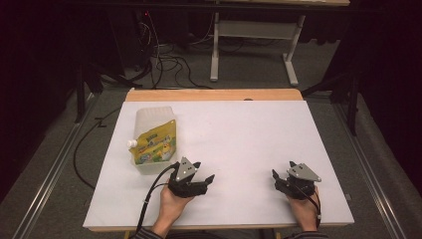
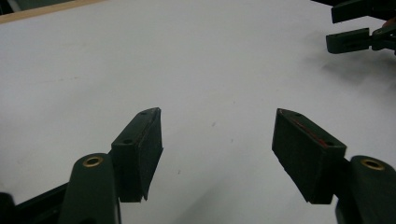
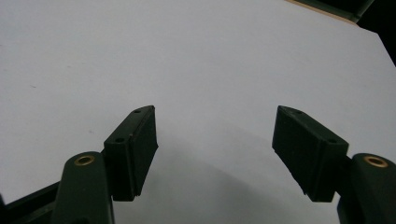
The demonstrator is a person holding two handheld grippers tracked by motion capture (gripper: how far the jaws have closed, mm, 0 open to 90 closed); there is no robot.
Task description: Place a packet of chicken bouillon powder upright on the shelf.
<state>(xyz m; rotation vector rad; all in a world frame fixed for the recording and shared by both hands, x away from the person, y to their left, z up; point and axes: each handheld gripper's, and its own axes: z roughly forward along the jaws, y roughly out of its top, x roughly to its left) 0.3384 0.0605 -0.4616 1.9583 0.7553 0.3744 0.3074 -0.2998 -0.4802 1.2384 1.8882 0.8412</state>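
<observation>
Yellow-and-green printing marks the refill pouch (image 1: 155,143) that lies in a clear plastic tub (image 1: 147,117) at the left of the table, left of centre in the high view, its white spout (image 1: 132,143) pointing toward the table's left edge. White board (image 1: 239,144) covers the tabletop, with a strip of bare wood (image 1: 214,94) showing along the far edge. Just beside the tub's near corner, at lower centre-left of the high view, the left gripper (image 1: 203,175) is held in a person's left hand (image 1: 171,201), a grey three-cornered plate (image 1: 185,169) on top and a black cable (image 1: 154,189) trailing back toward the table's near edge; whether it touches the tub cannot be told. In the left gripper view its jaws stand wide apart over bare white board with nothing between them, and the other gripper shows at the upper right of that frame. The right gripper (image 1: 279,175), at lower right of the high view and well apart from the pouch, sits in the person's right hand (image 1: 303,204); in the right gripper view its jaws are likewise spread wide and empty above the board. Beyond the table, grey carpet (image 1: 249,74) carries tangled cables (image 1: 169,62) and the white legs of a second table (image 1: 256,30) in a dark room.
</observation>
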